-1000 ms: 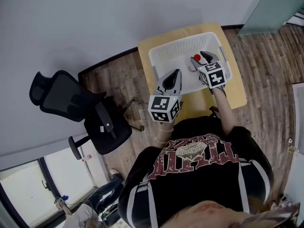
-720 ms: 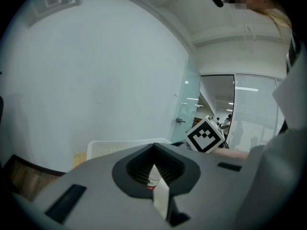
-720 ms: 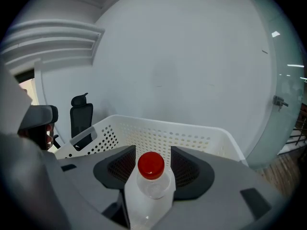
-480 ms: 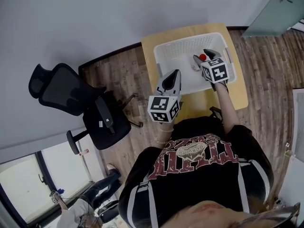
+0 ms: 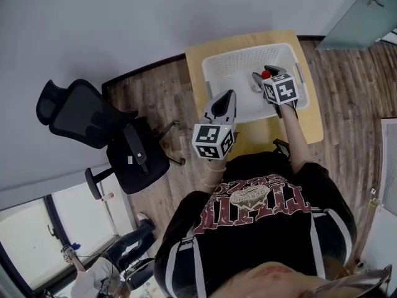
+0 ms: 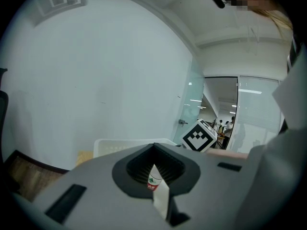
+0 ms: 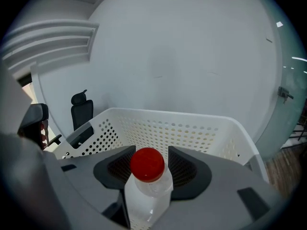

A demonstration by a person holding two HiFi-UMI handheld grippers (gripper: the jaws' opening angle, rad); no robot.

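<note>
Your right hand-held gripper, clamped on a clear red-capped plastic bottle, hangs over the white perforated basket, while your left hand-held gripper pinches a thin white labelled strip.

Clear bottle — red cap; white label printed red-green; white perforated basket.

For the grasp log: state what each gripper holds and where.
Right gripper: clear plastic bottle with red cap, held by its body. Left gripper: thin white printed strip, pinched along its length.
</note>
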